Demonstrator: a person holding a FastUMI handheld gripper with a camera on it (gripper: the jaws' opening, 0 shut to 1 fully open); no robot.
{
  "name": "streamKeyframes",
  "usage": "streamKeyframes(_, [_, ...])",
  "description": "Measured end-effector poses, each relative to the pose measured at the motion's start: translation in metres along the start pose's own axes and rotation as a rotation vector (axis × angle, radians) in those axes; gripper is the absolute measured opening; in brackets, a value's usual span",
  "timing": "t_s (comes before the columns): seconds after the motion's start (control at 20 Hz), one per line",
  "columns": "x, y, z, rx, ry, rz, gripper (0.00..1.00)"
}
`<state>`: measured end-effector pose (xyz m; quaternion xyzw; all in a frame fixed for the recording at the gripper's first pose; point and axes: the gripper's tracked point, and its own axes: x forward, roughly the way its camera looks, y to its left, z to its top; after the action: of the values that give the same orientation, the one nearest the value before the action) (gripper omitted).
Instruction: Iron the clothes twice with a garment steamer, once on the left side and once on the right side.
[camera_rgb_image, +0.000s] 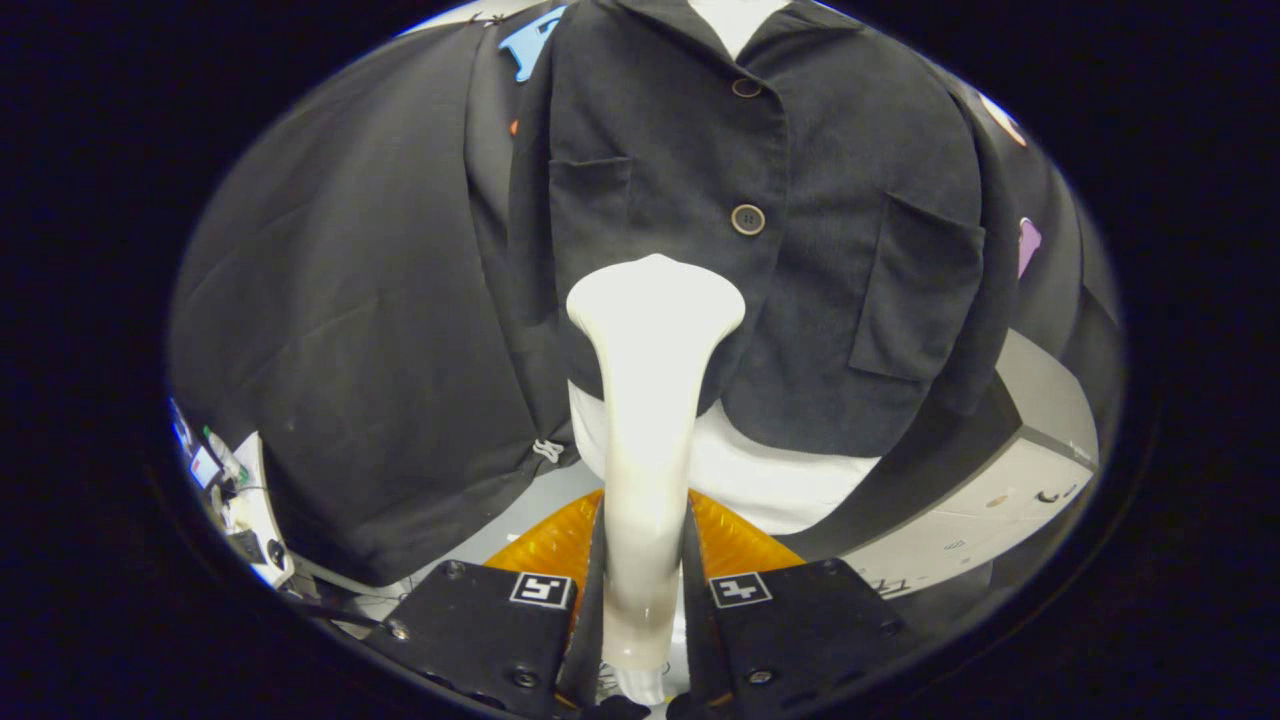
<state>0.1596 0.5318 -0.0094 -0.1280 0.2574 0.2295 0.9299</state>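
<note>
Gripper (645, 600) clamping glossy flared steamer (650, 400) w/ matte jacket (800, 220) ahead

We see even, moderate light from above. The white steamer (650, 400) held in the claw (645, 590) is glaring, its head nearly washed out, while the dark jacket (800, 220) keeps faint fabric texture. Fisheye bending curves everything toward the rim, where detail softens; the centre stays sharp.
</note>
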Motion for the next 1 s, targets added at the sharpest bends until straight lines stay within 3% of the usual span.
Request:
streamKeyframes(0.6, [-0.043,-0.065,-0.042,0.076,0.02,-0.017,0.37])
streamKeyframes(1.0, [-0.128,-0.162,-0.101,0.144,0.006,-0.061,0.37])
